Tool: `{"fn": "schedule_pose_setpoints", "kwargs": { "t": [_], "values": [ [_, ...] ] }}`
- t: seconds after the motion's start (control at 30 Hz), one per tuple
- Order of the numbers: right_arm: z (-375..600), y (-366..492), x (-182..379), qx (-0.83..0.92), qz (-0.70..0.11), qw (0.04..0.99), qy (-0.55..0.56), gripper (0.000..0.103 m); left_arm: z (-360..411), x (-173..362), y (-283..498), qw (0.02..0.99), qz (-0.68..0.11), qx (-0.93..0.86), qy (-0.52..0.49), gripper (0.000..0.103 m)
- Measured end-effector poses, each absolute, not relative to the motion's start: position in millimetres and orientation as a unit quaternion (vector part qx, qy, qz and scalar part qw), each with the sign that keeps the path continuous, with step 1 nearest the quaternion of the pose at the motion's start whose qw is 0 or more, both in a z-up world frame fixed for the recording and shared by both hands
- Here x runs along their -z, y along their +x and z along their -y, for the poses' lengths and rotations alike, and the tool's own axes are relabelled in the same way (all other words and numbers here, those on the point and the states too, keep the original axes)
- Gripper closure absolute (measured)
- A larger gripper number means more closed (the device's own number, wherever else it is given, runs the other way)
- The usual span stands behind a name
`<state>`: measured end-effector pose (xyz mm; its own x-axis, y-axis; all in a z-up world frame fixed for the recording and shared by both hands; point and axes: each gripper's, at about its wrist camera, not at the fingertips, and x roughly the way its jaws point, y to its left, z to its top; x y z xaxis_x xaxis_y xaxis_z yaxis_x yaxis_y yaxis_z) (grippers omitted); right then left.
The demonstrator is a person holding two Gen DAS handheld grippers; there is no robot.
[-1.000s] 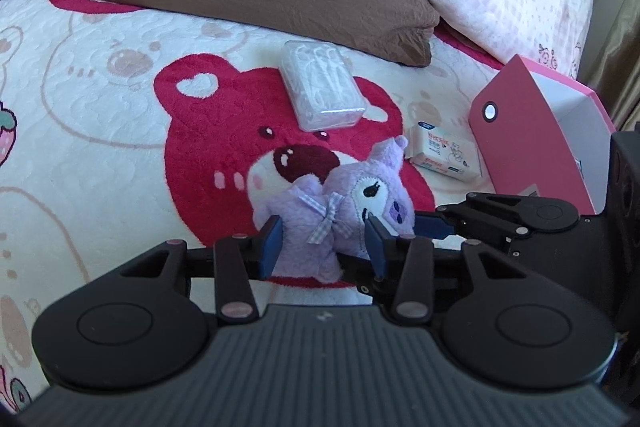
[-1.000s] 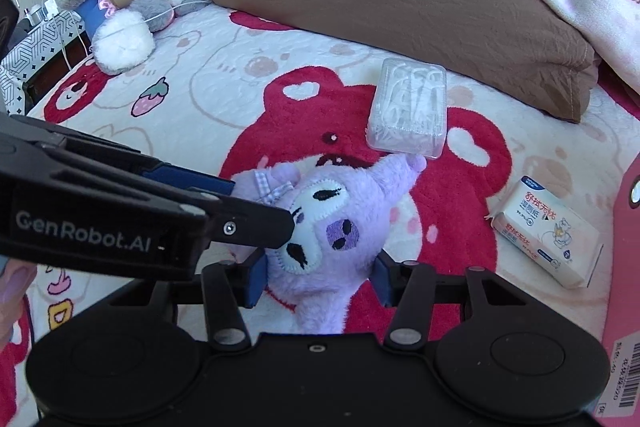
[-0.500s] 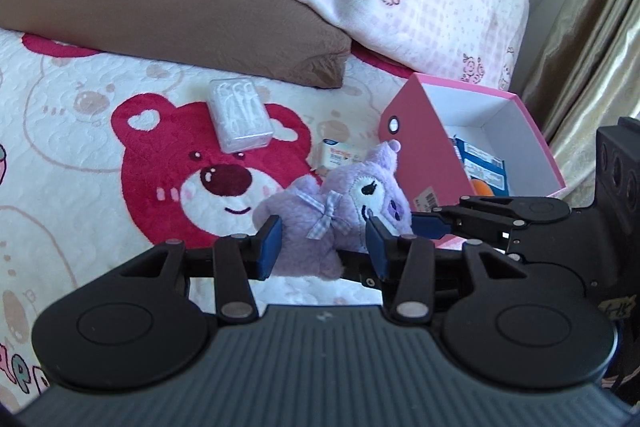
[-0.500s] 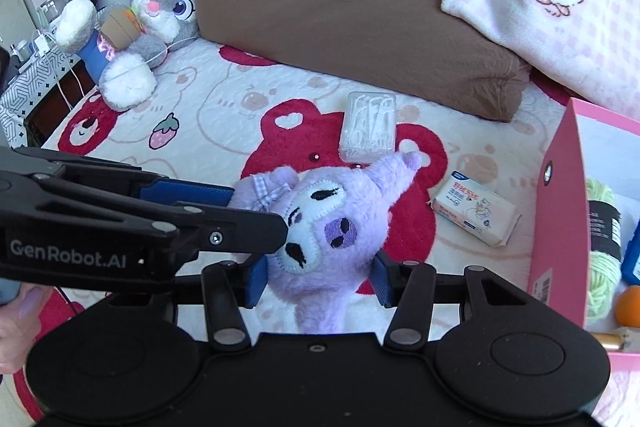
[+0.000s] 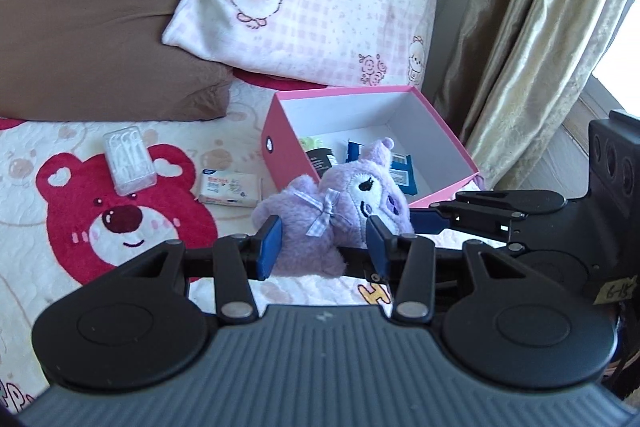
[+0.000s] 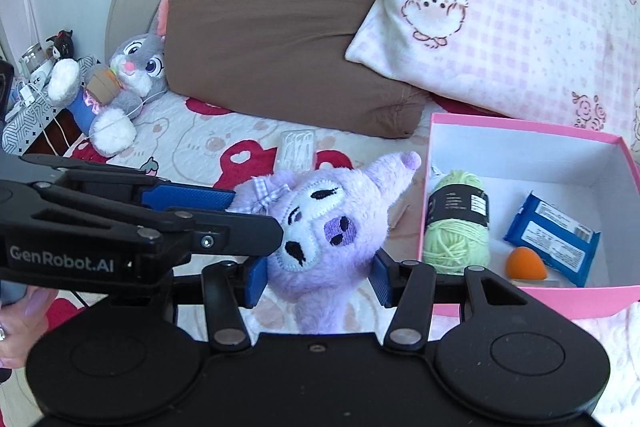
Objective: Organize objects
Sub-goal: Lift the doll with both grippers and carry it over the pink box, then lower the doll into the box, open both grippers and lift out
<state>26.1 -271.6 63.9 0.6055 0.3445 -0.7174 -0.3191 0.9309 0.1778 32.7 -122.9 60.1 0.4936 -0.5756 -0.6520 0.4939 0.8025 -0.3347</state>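
A purple plush toy [image 5: 340,211] with a white face and a checked bow is held between both grippers above the bed. My left gripper [image 5: 323,247] is shut on its body. My right gripper [image 6: 318,277] is shut on its head [image 6: 320,227]. The toy hangs just left of an open pink box [image 6: 524,139], which also shows in the left wrist view [image 5: 280,147]. The box holds green yarn [image 6: 456,227], a blue packet [image 6: 554,231] and an orange ball [image 6: 526,263].
A clear plastic case [image 5: 128,159] and a white tissue pack [image 5: 230,189] lie on the bear-print blanket. A brown pillow [image 6: 280,39] and a pink checked pillow [image 6: 500,11] are behind. A grey rabbit plush [image 6: 116,83] sits far left. Curtains [image 5: 520,47] hang on the right.
Both grippers have carried the purple plush up and to the right, from over the red bear print to beside the pink box. The box's inside has come into view.
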Motion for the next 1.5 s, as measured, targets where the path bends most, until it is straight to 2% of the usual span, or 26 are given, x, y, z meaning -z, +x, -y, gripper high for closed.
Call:
{"fn": "schedule_pose_setpoints", "kwargs": {
  "t": [0.4,0.8,1.13,1.3,1.4,1.5],
  "values": [
    [338,32,-71,-0.127,-0.396,0.909,0.002,0.047,206,-62,56,0.846,-0.399,0.352,-0.028,0.060],
    [407,96,-23,-0.104,-0.398,0.911,0.031,0.047,277,-24,127,0.844,-0.408,0.346,-0.032,0.060],
    [438,176,12,-0.132,-0.443,0.885,0.051,0.047,298,11,195,0.843,-0.437,0.308,-0.057,0.060],
    [433,178,25,-0.123,-0.439,0.890,0.034,0.042,299,24,201,0.845,-0.442,0.294,-0.066,0.060],
    [433,179,34,-0.108,-0.430,0.896,0.013,0.032,294,25,199,0.858,-0.443,0.252,-0.060,0.056],
    [438,178,35,-0.083,-0.433,0.897,-0.004,0.032,287,20,196,0.857,-0.462,0.223,-0.059,0.052]
  ]
}}
